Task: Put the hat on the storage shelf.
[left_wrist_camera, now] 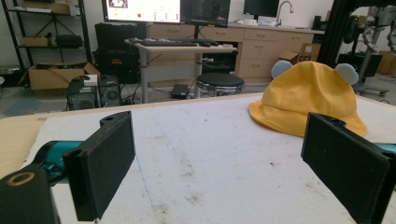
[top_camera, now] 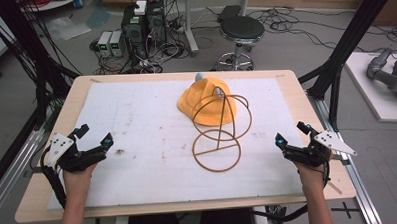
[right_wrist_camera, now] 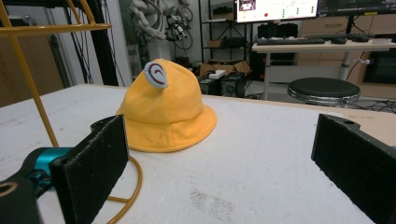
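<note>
A yellow bucket hat with small grey ears lies at the far middle of the white mat, a wire hat stand just beside it on the near side. The left gripper and right gripper hover near the mat's side edges, jaws wide apart and holding nothing, with bare mat between them.

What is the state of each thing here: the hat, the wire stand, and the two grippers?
Hat: lying brim down on the white mat, not on the stand.
Wire stand: upright, bare, just in front of the hat.
Left gripper: open, holding nothing.
Right gripper: open, holding nothing.
</note>
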`<state>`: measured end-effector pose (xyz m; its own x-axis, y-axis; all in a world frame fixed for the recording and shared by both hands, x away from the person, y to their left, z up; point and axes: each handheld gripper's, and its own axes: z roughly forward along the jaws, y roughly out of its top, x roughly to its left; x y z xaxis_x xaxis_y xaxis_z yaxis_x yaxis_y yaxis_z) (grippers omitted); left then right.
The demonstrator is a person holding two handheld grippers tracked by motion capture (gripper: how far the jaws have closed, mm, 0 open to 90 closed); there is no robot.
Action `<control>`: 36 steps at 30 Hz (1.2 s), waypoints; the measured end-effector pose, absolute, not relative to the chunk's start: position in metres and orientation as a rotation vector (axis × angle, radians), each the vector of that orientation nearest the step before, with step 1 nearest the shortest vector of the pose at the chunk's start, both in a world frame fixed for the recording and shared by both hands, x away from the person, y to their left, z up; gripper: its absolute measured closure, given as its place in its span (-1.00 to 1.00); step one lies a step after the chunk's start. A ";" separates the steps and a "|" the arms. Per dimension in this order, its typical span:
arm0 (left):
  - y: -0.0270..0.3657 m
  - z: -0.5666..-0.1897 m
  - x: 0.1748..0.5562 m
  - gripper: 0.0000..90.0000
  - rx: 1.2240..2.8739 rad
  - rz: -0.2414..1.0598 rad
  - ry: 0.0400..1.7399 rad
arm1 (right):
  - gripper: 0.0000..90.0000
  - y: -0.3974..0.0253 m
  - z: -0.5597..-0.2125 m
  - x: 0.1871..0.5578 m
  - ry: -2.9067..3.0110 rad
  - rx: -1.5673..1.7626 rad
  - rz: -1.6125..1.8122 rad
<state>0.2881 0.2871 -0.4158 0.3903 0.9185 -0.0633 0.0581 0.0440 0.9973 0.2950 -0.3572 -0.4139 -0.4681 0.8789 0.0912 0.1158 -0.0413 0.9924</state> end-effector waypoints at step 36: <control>0.223 -0.380 0.328 -0.75 1.476 0.763 0.838 | -0.92 -0.354 -0.415 0.290 1.701 1.004 1.599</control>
